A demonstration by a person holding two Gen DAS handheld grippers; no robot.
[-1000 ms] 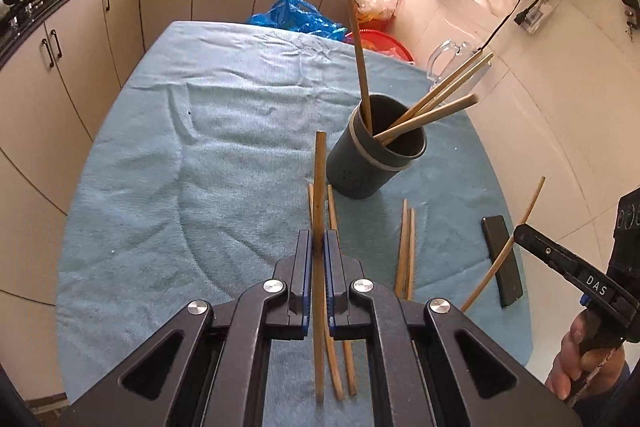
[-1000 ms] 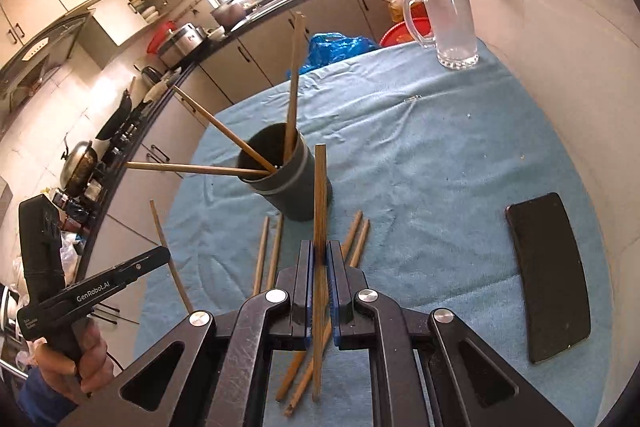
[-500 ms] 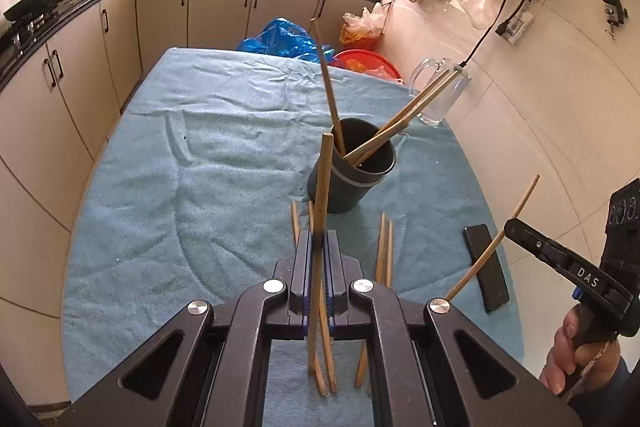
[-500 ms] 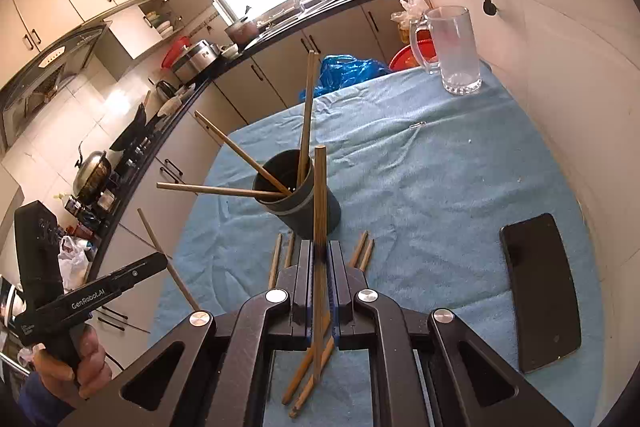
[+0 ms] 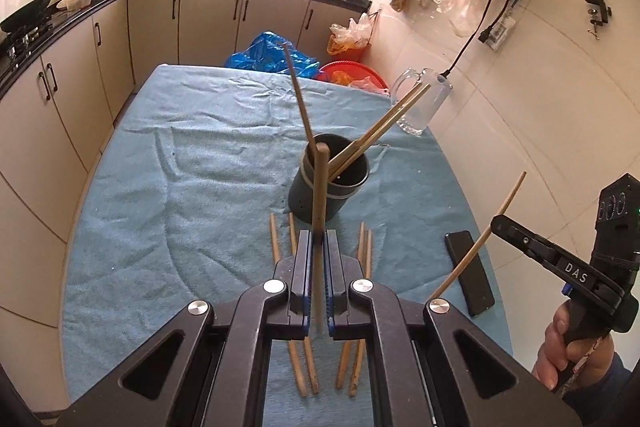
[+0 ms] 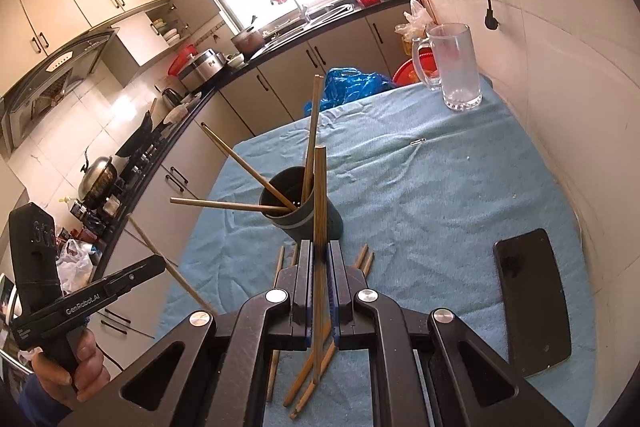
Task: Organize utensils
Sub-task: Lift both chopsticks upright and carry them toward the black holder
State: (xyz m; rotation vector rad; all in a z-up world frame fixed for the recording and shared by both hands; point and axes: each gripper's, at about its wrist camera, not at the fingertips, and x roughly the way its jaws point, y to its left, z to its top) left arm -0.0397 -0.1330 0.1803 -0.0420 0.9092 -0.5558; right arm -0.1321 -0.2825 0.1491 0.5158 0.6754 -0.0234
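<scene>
Your left hand-held gripper (image 5: 316, 247) is clenched on one wooden chopstick (image 5: 320, 195), which stands nearly upright between the pads, its top in line with the rim of the dark holder cup (image 5: 328, 187). Your right hand-held gripper (image 6: 319, 259) is likewise clamped on a second chopstick (image 6: 319, 199), held upright in front of the same cup. Both sticks are clear of the blue cloth (image 5: 200, 167) that covers the surface. The cup stands mid-surface with three chopsticks leaning out of it at different angles. Four loose chopsticks (image 5: 362, 255) lie flat on the cloth just on your side of the cup — two pairs, partly hidden under the gripper. A black phone (image 6: 532, 299) lies to the right, and a glass mug (image 6: 456, 67) stands at the far corner.
</scene>
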